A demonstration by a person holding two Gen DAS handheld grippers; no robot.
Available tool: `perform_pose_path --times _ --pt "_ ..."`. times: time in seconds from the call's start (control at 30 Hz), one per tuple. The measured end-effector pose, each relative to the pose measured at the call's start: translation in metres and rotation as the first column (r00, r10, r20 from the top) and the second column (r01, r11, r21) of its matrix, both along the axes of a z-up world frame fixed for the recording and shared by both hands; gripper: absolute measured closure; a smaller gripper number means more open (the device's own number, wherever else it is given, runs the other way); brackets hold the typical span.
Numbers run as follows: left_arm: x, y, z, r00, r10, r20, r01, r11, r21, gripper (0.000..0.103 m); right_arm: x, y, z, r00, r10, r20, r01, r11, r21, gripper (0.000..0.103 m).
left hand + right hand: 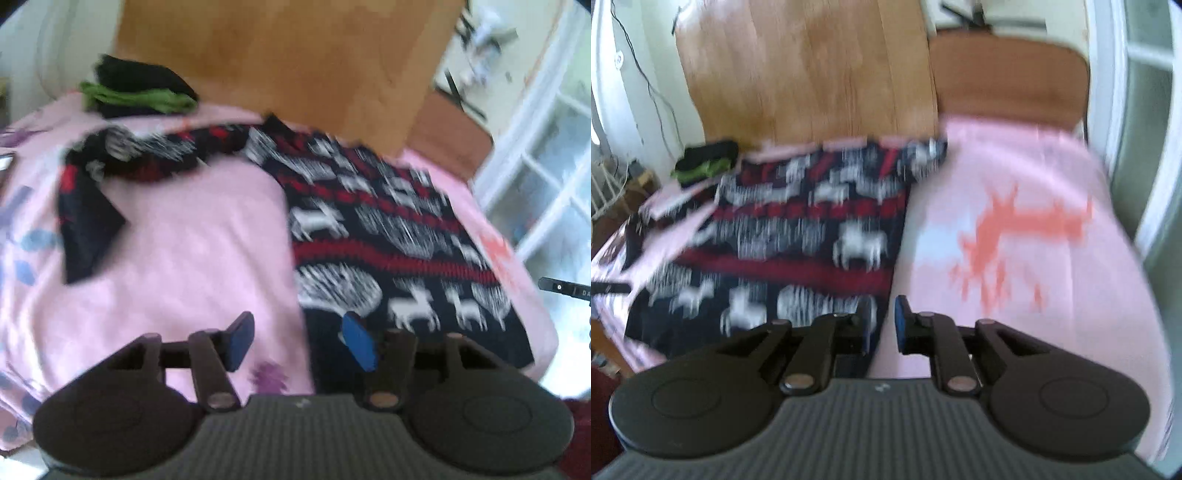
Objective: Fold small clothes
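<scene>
A dark knitted sweater (388, 236) with red bands and white reindeer lies flat on a pink sheet (192, 236). One sleeve (88, 221) stretches out to the left and bends toward me. My left gripper (300, 343) hovers open over the sweater's near left edge, blue pads wide apart, holding nothing. In the right wrist view the same sweater (798, 236) fills the left half. My right gripper (883, 325) sits at the sweater's near right edge. Its pads stand a narrow gap apart, and only pink sheet shows between them. Both views are motion-blurred.
A small stack of black and green folded clothes (136, 92) (705, 162) sits at the far left corner. A wooden board (277, 55) stands behind the sheet, with a brown chair back (1008, 74) beside it. White window frames (546, 166) lie to the right. The sheet's right half carries an orange print (1015, 229).
</scene>
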State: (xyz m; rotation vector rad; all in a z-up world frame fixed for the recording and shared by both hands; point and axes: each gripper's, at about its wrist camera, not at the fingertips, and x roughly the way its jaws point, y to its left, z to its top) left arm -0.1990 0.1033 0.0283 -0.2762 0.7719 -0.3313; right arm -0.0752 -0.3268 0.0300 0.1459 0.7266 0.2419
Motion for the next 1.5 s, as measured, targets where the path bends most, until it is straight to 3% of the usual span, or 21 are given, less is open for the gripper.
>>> perform_pose_path --times 0.1,0.2,0.27,0.33,0.43,0.5,0.6,0.7,0.77,0.87,0.9,0.93,0.97,1.0,1.03,1.1,1.17,1.27,1.33,1.4,1.5 --pt "-0.003 0.030 0.000 0.995 0.098 0.023 -0.096 0.993 -0.063 0.045 0.049 0.038 0.001 0.996 0.085 0.019 -0.085 0.996 0.009 0.085" --pt "-0.007 0.056 0.000 0.980 0.197 0.029 -0.192 0.975 -0.113 0.043 0.097 0.103 -0.008 0.973 0.229 0.029 -0.228 0.973 -0.028 0.085" --pt "-0.016 0.077 -0.001 0.967 0.252 0.037 -0.245 0.960 -0.133 0.042 0.122 0.154 -0.012 0.940 0.339 0.042 -0.337 0.940 -0.049 0.085" --pt "-0.022 0.093 -0.003 0.953 0.299 0.045 -0.290 0.945 -0.149 0.040 0.140 0.209 -0.014 0.882 0.467 0.055 -0.464 0.884 -0.064 0.085" --pt "-0.032 0.110 -0.007 0.936 0.348 0.050 -0.335 0.926 -0.176 0.040 0.149 0.290 -0.014 0.751 0.653 0.101 -0.639 0.757 -0.140 0.072" --pt "-0.037 0.123 -0.009 0.929 0.368 0.052 -0.352 0.917 -0.186 0.039 0.145 0.344 -0.016 0.632 0.762 0.140 -0.706 0.640 -0.303 0.062" --pt "-0.046 0.135 -0.014 0.916 0.398 0.058 -0.380 0.904 -0.195 0.033 0.134 0.414 -0.033 0.480 0.862 0.161 -0.619 0.463 -0.634 0.060" --pt "-0.052 0.146 -0.019 0.902 0.428 0.059 -0.408 0.888 -0.211 0.032 0.130 0.465 -0.055 0.344 0.930 0.127 -0.490 0.293 -0.821 0.049" --pt "-0.056 0.157 -0.022 0.891 0.452 0.048 -0.431 0.874 -0.222 0.032 0.137 0.496 -0.069 0.292 0.953 0.081 -0.459 0.214 -0.862 0.049" --pt "-0.062 0.165 -0.023 0.879 0.476 0.037 -0.457 0.861 -0.224 0.032 0.150 0.547 -0.091 0.252 0.967 0.032 -0.410 0.136 -0.902 0.052" --pt "-0.064 0.166 -0.023 0.876 0.482 0.035 -0.464 0.858 -0.220 0.032 0.153 0.560 -0.096 0.239 0.971 0.017 -0.408 0.116 -0.906 0.077" --pt "-0.066 0.168 -0.023 0.872 0.488 0.034 -0.470 0.856 -0.216 0.032 0.156 0.571 -0.099 0.235 0.972 0.008 -0.422 0.110 -0.900 0.094" --pt "-0.068 0.170 -0.022 0.868 0.496 0.033 -0.479 0.852 -0.211 0.032 0.160 0.580 -0.095 0.245 0.969 0.024 -0.459 0.138 -0.878 0.093" --pt "-0.071 0.171 -0.022 0.864 0.502 0.035 -0.485 0.849 -0.208 0.032 0.166 0.585 -0.085 0.265 0.961 0.074 -0.512 0.206 -0.834 0.093" --pt "-0.072 0.173 -0.022 0.860 0.509 0.035 -0.492 0.845 -0.208 0.032 0.175 0.588 -0.070 0.305 0.943 0.129 -0.554 0.286 -0.782 0.093" --pt "-0.071 0.175 -0.023 0.853 0.521 0.020 -0.506 0.836 -0.211 0.032 0.206 0.577 -0.032 0.430 0.866 0.253 -0.600 0.484 -0.637 0.093" --pt "-0.064 0.174 -0.023 0.855 0.519 0.004 -0.506 0.836 -0.213 0.032 0.242 0.547 0.006 0.555 0.757 0.347 -0.587 0.651 -0.481 0.093" --pt "-0.048 0.165 -0.021 0.873 0.487 0.009 -0.474 0.854 -0.215 0.032 0.288 0.473 0.053 0.721 0.548 0.424 -0.494 0.835 -0.241 0.093" --pt "-0.034 0.157 -0.018 0.889 0.457 0.017 -0.443 0.870 -0.215 0.032 0.311 0.403 0.073 0.813 0.391 0.431 -0.396 0.914 -0.082 0.092" --pt "-0.016 0.147 -0.013 0.906 0.422 0.029 -0.406 0.887 -0.220 0.032 0.325 0.322 0.076 0.887 0.226 0.404 -0.275 0.959 0.068 0.092" --pt "0.024 0.128 0.003 0.934 0.353 0.055 -0.334 0.917 -0.217 0.032 0.320 0.209 0.058 0.940 0.037 0.339 -0.111 0.973 0.202 0.092"
